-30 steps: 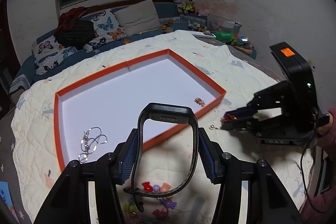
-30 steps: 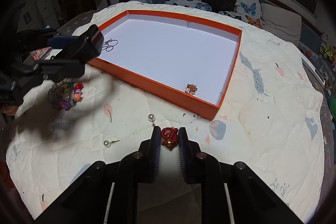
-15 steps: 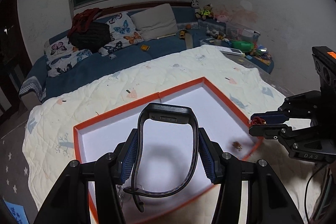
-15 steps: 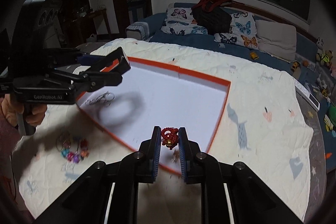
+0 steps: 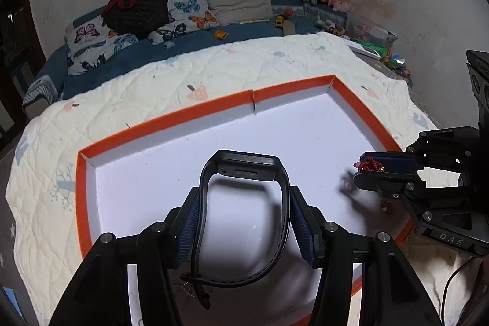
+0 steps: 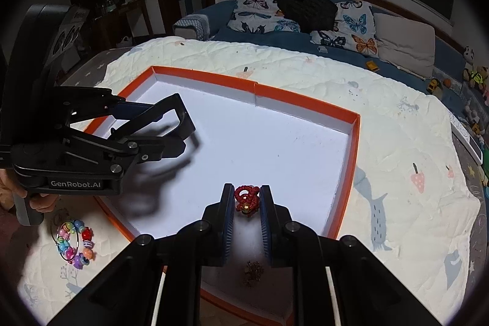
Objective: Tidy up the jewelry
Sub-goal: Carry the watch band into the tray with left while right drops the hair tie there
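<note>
The left gripper (image 5: 244, 205) pinches a black smartwatch (image 5: 243, 197) by the two sides of its strap and holds it in the air above the white floor of the orange-rimmed tray (image 5: 211, 109), toward the tray's near-left part. The right gripper (image 6: 247, 203) is pressed together on a small red knotted ornament (image 6: 247, 199) and holds it above the tray's near-right corner, where a small brownish trinket (image 6: 253, 271) lies on the tray floor. On the quilt (image 6: 397, 173), just outside the tray's near-left edge, lies a bracelet of colourful beads (image 6: 73, 243).
</note>
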Tool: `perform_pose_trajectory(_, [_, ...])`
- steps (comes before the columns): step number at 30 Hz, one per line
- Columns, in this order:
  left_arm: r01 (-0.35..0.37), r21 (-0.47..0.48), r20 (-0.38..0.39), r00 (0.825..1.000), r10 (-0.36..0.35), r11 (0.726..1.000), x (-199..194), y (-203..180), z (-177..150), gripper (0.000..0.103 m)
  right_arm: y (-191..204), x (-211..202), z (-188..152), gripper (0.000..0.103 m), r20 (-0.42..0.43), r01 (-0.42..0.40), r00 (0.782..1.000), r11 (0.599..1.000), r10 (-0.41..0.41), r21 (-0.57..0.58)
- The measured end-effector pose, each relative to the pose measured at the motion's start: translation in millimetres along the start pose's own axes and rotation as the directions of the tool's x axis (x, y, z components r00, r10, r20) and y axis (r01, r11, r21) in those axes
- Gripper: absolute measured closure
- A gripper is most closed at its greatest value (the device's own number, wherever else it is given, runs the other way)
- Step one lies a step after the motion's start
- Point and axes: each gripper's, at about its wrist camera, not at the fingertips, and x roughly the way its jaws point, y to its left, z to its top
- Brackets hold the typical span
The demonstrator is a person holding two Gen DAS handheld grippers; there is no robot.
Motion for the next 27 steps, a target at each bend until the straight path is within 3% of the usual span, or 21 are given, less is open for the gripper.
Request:
perform_pose_trajectory(19, [0.013,-0.03,-0.021,1.0,-0.014,0.999,5.1,2.6,-3.6,0.037,-4.3,11.3,-2.3,0.082,-0.051,-0.005,0.999,1.0,0.005,0.011])
perform_pose_trajectory(22, [0.015,-0.03,-0.018,1.0,-0.016,0.999,4.0,1.9,-3.6,0.037,-2.8,10.8,-2.5,0.073,-0.053,-0.013,0.999,1.0,0.013,0.013])
perform_pose_trajectory(24, [0.014,-0.031,-0.016,1.0,-0.015,0.999,2.8,1.1,-3.7,0.036,-0.2,10.0,-1.9,0.057,-0.049,0.005,0.999,1.0,-0.005,-0.001])
perform_pose_trajectory(27, [0.005,-0.031,-0.006,1.0,-0.005,1.0,-3.2,0.6,-3.8,0.036,3.0,6.4,-2.5,0.056,-0.04,0.02,0.999,1.0,-0.02,-0.019])
